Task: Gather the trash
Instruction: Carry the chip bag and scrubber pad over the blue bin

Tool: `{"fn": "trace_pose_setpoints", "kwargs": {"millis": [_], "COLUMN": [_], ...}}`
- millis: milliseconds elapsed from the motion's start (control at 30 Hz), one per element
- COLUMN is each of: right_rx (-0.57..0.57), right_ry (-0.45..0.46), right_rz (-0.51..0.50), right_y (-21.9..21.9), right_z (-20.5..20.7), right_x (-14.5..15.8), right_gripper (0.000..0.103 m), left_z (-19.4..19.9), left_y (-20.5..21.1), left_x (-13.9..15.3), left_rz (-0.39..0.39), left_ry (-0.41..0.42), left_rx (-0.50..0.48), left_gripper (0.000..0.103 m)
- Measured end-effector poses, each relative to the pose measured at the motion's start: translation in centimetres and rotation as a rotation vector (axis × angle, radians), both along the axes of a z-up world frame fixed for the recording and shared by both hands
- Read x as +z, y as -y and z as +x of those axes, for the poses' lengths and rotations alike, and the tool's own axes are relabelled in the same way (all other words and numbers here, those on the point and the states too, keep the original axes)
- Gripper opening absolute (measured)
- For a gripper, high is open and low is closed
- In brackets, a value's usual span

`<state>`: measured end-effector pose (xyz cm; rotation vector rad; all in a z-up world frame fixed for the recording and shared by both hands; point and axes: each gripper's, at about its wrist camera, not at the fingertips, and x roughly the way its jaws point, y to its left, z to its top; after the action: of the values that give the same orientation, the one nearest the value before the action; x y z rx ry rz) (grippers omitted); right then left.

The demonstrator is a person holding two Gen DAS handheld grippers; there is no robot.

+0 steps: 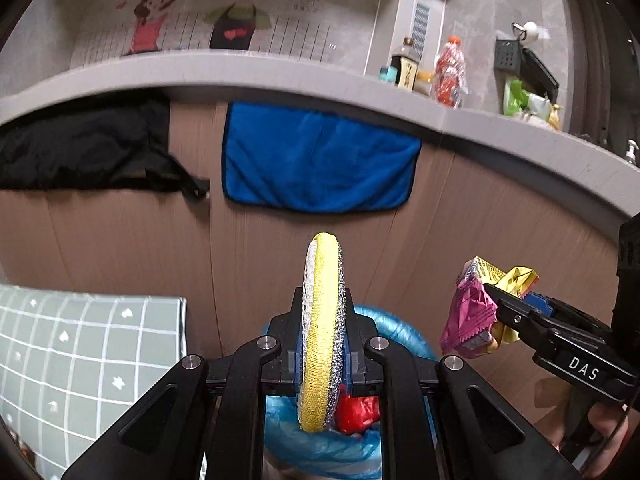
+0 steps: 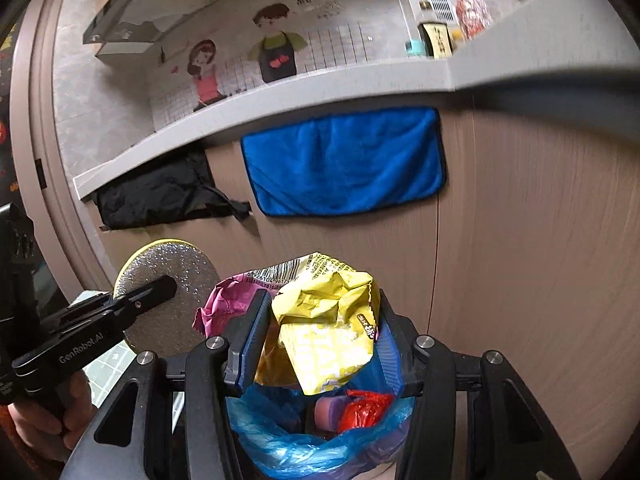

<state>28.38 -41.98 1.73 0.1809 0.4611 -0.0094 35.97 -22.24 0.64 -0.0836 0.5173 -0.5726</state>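
The left tool [image 1: 323, 344] is clamping a round scouring pad [image 1: 322, 332] edge-on and the right tool [image 2: 320, 344] is pinching crumpled wrappers [image 2: 320, 320], both over the blue-lined bin [image 2: 276, 440], so each should be centring above its mouth before letting go.

Yellow-rimmed silver glitter pad [image 1: 322, 332], yellow and pink wrappers [image 2: 324, 328], blue bin liner [image 2: 280, 440], seemingly checked grey-green cloth [image 1: 80, 352].
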Motion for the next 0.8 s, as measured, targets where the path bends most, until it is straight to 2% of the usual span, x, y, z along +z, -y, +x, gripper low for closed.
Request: {"fn": "trace_pose_setpoints", "kwargs": {"millis": [400, 800], "right_rx": [-0.023, -0.034], "right_ry": [-0.083, -0.138], "right_rz": [0.014, 0.044], "right_y": [0.9, 1.7], "right_z": [2.2, 3.6], "right_x": [-4.0, -6.4], "right_gripper": [0.047, 0.047], "left_z": [2.0, 3.0], "left_y": [1.6, 2.2], "left_x": [-4.3, -5.6], "left_rz": [0.032, 0.050], "left_ry": [-0.087, -0.108], "left_rx": [-0.018, -0.037], "left_gripper": [0.014, 0.014]}}
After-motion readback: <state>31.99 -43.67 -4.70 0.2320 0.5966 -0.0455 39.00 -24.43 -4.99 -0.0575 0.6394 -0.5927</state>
